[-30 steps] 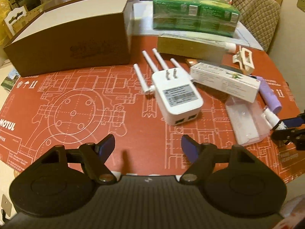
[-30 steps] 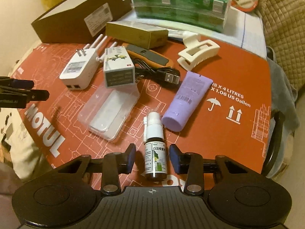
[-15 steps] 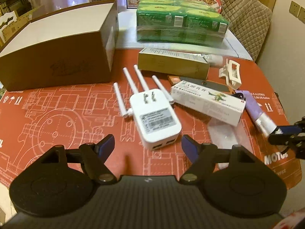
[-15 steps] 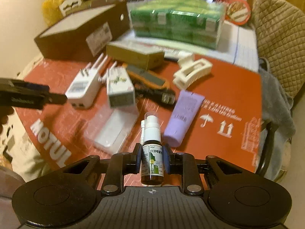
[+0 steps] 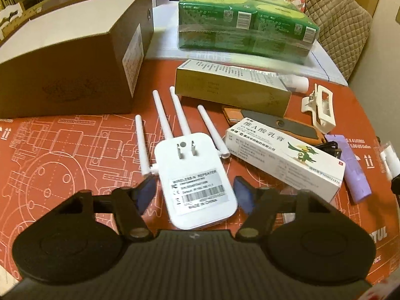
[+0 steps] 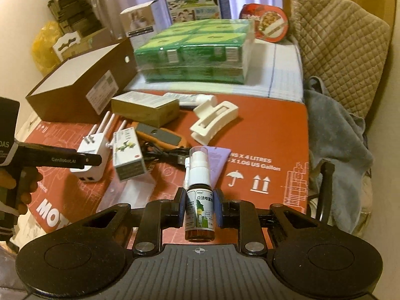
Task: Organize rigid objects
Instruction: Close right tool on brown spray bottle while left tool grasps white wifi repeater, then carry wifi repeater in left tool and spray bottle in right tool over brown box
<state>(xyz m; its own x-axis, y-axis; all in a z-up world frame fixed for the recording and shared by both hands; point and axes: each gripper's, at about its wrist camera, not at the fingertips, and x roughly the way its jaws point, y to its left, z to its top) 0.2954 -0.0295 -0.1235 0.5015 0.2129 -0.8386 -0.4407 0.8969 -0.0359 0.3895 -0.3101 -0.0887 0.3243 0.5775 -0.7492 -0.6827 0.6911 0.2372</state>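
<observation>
A white wireless repeater (image 5: pixel 195 175) with several antennas lies plug-side up on the red printed mat (image 5: pixel 62 155). My left gripper (image 5: pixel 193 192) straddles its body. The jaws are closing, with the blue pads (image 5: pixel 146 191) close beside both sides and a thin gap on the left. In the right wrist view, one left finger (image 6: pixel 82 160) reaches alongside the repeater (image 6: pixel 91 150). My right gripper (image 6: pixel 200 206) is shut on a small brown spray bottle (image 6: pixel 199 172) with a white pump, held upright above the mat.
A brown box (image 5: pixel 70 57) stands at the back left, green wrapped packs (image 5: pixel 245 25) behind. A gold carton (image 5: pixel 232 87), white ointment carton (image 5: pixel 282 155), purple tube (image 5: pixel 355 172), cream hair claw (image 5: pixel 320 110), orange-grey case (image 5: pixel 275 125) and USB cable (image 6: pixel 170 155) crowd the right. A cloth-draped chair (image 6: pixel 335 130) borders the right edge.
My left gripper moved forward until the repeater sits between its fingers, and its jaws narrowed. My right gripper shut on the spray bottle and raised it off the mat.
</observation>
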